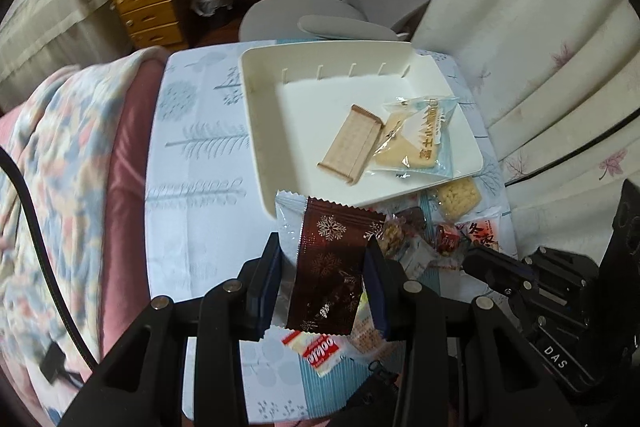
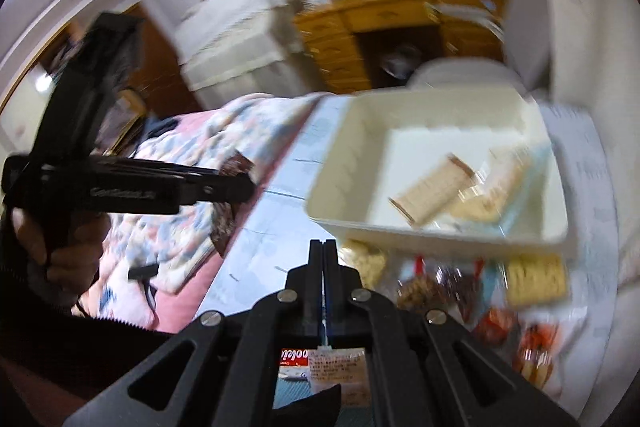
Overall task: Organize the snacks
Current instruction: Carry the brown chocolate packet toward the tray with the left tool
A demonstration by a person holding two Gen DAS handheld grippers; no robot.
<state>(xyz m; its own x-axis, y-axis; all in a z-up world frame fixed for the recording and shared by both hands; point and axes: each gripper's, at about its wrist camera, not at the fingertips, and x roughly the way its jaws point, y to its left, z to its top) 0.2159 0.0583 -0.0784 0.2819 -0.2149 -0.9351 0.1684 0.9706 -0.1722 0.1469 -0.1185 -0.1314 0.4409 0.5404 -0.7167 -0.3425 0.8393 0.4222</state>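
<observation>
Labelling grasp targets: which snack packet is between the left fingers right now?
The dark brown packet with gold snowflakes, pinched between the left fingers. The other snacks lie loose: two in the white tray, the rest on the tablecloth.

Reads "DAS" in white on the black right gripper body (image 1: 556,357); partial red "ookie" lettering on a white snack packet (image 1: 318,353); Chinese characters, not legible, on a clear biscuit wrapper (image 1: 426,131).

Dim indoor light; right wrist view motion-blurred, edges fisheye-warped.
</observation>
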